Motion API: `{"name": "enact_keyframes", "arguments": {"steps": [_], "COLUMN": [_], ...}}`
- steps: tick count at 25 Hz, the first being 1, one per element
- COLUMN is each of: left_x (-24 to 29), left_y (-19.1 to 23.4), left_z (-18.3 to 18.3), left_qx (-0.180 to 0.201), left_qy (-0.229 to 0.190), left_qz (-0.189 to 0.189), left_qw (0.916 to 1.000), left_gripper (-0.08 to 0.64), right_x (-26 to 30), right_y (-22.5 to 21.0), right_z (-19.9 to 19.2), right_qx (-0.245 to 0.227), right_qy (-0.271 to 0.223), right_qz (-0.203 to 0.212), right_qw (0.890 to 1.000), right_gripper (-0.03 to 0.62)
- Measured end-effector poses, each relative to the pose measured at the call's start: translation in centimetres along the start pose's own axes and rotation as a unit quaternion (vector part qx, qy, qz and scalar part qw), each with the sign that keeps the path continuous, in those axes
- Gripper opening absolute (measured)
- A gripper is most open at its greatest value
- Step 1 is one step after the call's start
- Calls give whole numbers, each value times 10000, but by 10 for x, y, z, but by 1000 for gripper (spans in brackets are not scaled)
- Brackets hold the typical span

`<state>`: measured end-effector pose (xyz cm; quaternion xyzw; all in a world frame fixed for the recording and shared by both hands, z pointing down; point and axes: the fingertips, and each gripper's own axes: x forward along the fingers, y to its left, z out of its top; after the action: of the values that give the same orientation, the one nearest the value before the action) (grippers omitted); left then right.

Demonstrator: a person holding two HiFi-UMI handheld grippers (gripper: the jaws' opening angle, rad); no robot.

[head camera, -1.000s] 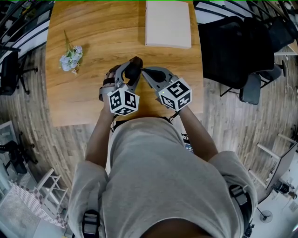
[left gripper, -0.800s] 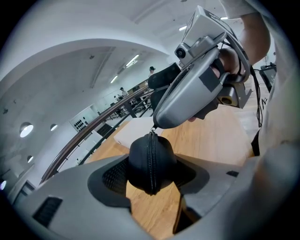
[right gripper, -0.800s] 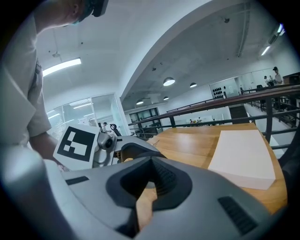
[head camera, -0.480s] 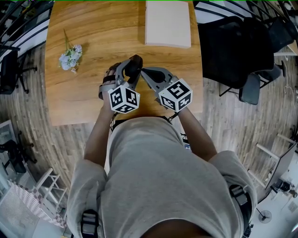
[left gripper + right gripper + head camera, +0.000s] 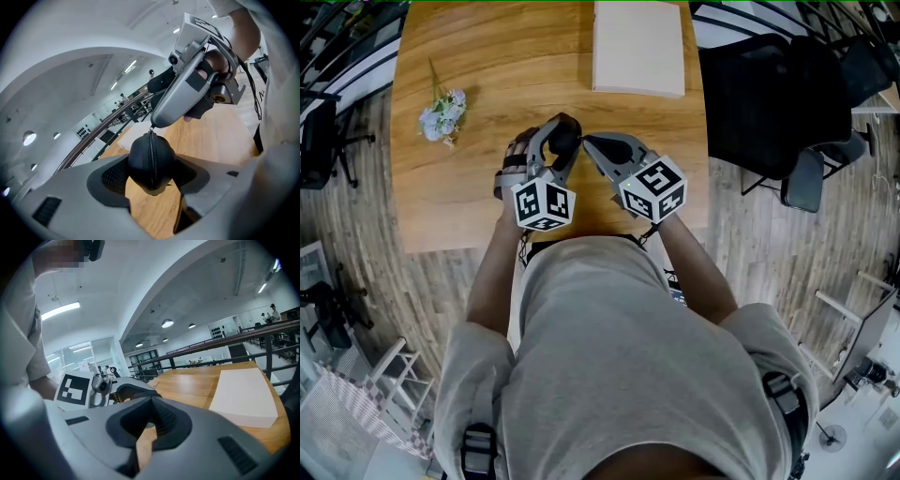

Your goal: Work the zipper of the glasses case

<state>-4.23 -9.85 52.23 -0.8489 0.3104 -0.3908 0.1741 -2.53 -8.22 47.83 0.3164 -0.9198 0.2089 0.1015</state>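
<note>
The case [image 5: 151, 161] is clamped in the left gripper [image 5: 559, 133] above the counter [image 5: 469, 202]; the pull [image 5: 151, 132] appears pinched in the closed right gripper [image 5: 589, 142]. The pull should be drawn along the track, with the case kept steady.

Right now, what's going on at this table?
A person works two handheld grippers over the wooden table. The left gripper clamps a black glasses case between its jaws, with the zipper facing its camera. The right gripper is shut, its tip right at the zipper pull at the case's far end. Whether it actually pinches the pull isn't clear. The zipper looks closed along the stretch in view.
</note>
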Motion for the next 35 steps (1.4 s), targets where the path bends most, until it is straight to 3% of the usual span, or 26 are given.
{"name": "enact_keyframes", "arguments": {"steps": [7,14,22,35], "left_x": [-6,2,7,12], "left_y": [-1,-1,-1,-2], "left_z": [6,0,-3,1], "left_qx": [93,33,20,92], "left_qy": [-132,250,376,281], "left_qz": [89,47,17,-64], "left_qw": [9998,9997,9993,9995], "left_gripper": [272,272,270,270], "right_x": [-1,1,0,3], "right_y": [-11,-8,4,22], "right_z": [-1,-3,-1,1], "right_qx": [121,52,-267,-160], "right_qy": [14,100,144,140], "right_qz": [-97,-143,-114,521], "right_qw": [9999,9998,9995,9984], "right_gripper": [25,25,25,26]}}
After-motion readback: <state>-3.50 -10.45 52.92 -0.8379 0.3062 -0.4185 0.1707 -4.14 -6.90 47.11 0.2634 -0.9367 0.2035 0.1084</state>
